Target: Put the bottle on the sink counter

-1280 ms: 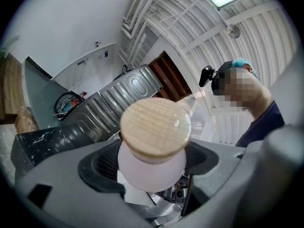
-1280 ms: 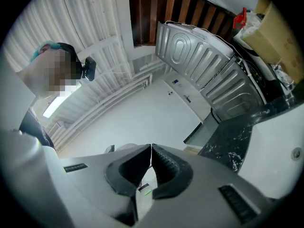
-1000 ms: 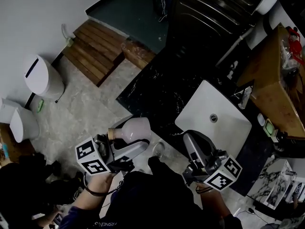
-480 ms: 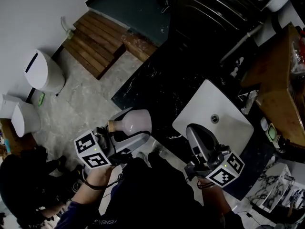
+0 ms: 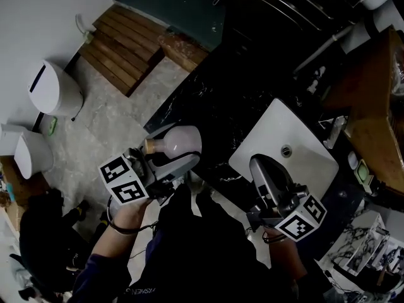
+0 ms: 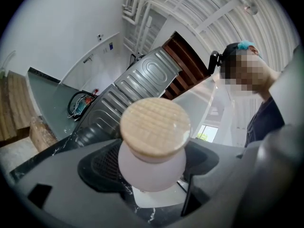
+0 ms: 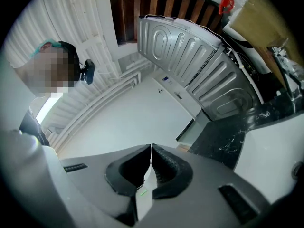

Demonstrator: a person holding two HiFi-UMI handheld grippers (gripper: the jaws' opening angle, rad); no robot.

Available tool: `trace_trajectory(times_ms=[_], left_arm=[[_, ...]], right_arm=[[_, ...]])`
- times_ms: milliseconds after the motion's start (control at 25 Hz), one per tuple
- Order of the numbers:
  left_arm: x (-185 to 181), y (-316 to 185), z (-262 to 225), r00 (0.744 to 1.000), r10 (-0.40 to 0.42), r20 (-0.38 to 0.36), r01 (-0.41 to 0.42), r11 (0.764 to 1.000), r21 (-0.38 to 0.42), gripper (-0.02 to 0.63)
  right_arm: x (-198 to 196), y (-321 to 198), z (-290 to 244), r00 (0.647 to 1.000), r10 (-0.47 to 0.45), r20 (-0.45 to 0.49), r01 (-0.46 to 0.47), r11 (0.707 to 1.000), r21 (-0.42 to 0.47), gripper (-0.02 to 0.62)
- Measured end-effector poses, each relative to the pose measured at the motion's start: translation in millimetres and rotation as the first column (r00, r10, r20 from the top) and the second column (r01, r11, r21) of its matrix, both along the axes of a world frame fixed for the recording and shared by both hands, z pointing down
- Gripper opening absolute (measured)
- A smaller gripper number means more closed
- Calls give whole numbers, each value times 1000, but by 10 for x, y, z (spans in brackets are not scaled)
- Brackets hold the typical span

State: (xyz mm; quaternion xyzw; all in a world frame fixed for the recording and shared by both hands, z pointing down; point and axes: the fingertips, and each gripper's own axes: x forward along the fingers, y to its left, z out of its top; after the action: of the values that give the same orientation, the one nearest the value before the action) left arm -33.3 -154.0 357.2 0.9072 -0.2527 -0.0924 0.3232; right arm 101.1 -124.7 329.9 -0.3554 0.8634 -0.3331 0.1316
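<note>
Left gripper view: left gripper [image 5: 173, 166] clamping the bottle [image 6: 153, 148] sideways at its neck, near counter [image 5: 214, 118] edge; right gripper [image 7: 151, 167] pressed closed, empty. Carry over the counter beside sink [image 5: 297, 169], tip upright, seat the base, then release.

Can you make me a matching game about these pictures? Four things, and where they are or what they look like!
Things:
1. bottle
2. right gripper
3. sink
4. stopper

Clues:
a. white, set in the black counter
b. jaws shut, nothing between them
c. round, pale wood colour
d. held by the left gripper

Pairs: 1-d, 2-b, 3-a, 4-c
</note>
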Motion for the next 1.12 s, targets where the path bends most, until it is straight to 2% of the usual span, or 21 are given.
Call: trace_trajectory(times_ms=[200,560,800,1120], left_arm=[[14,-172,184,997,35,74,-35,999,11,390],[57,-547,521,983,94,159,-92,996,-21,390],[137,-717,740,944,166,284,-170,985,-14,390],[249,-885,1027,896,225,383,-228,973,-38,390]], right_arm=[[-25,-63,140,1000,23,-5,-24,999,-26,28],[-64,-225,295,997,75,-6,-75,995,-67,26],[-64,-313,368,994,107,-10,-108,990,-89,28],[-7,-372,490,991,133,-13,-134,984,-118,28]])
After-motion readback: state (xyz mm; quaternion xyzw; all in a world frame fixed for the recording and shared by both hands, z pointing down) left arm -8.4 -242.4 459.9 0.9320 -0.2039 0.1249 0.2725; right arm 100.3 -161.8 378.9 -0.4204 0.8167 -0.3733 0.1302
